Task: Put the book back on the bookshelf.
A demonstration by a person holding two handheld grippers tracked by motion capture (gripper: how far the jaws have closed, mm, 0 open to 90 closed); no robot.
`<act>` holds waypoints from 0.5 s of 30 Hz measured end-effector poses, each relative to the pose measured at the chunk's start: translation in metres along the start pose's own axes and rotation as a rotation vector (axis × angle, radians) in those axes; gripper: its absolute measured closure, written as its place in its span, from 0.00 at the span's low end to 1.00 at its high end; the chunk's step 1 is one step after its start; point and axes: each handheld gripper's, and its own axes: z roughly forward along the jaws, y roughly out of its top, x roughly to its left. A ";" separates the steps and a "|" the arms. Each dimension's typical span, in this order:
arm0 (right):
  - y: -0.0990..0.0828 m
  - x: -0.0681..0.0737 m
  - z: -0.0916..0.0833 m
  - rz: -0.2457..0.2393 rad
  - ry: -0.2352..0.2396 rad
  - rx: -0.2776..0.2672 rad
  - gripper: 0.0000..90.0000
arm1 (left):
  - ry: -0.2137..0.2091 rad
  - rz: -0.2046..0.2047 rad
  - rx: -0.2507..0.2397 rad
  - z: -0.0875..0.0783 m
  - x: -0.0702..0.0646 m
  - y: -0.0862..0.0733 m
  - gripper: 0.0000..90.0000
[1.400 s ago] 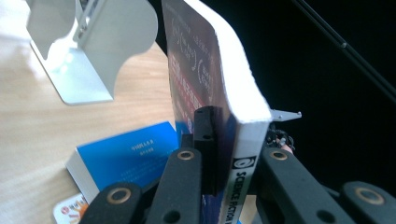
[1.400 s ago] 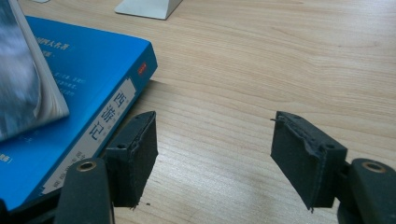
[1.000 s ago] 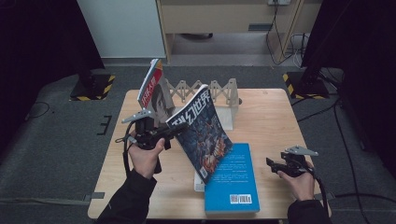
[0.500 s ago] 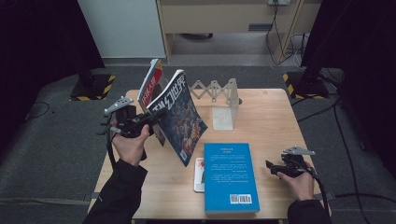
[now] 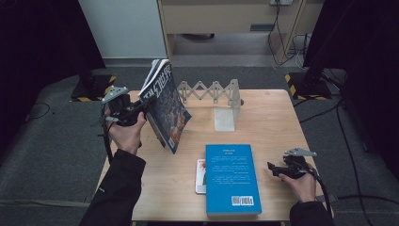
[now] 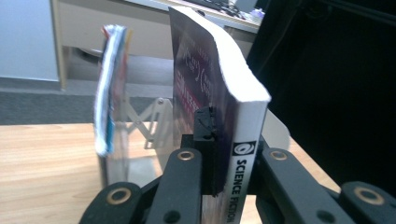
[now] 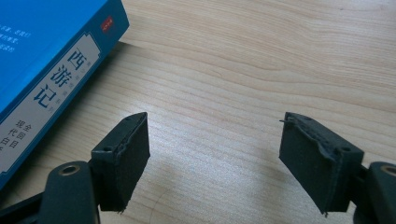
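My left gripper (image 5: 136,112) is shut on the spine of a dark science fiction paperback (image 5: 167,108). It holds the book up and nearly upright at the left end of the folding book rack (image 5: 207,89). In the left gripper view the jaws of this gripper (image 6: 231,140) clamp the paperback (image 6: 205,70) low on its spine, and a thin colourful book (image 6: 109,93) stands just to its left in the rack (image 6: 149,123). My right gripper (image 5: 277,168) rests open on the table beside the flat blue book (image 5: 233,176). In its own view, the right gripper (image 7: 215,154) has bare wood between its jaws, and the blue book (image 7: 42,51) lies to the left.
A white bookend (image 5: 225,113) stands at the rack's right end. A thin white booklet (image 5: 201,176) sticks out from under the blue book's left side. The wooden table (image 5: 273,127) is bare between rack and right gripper. Dark floor surrounds the table.
My left gripper has carried the paperback left and upward, from above the blue book to the rack's left end, and turned it more upright. The right gripper has stayed in place.
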 end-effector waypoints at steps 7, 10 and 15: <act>0.000 0.000 0.000 -0.005 -0.001 -0.001 0.27 | 0.054 0.027 -0.007 0.009 0.002 0.003 0.91; 0.000 0.000 0.000 -0.004 0.001 0.004 0.27 | 0.084 0.037 -0.011 0.014 0.003 0.004 0.91; 0.001 0.000 0.001 -0.008 0.002 0.003 0.28 | 0.116 0.042 -0.013 0.023 0.004 0.002 0.91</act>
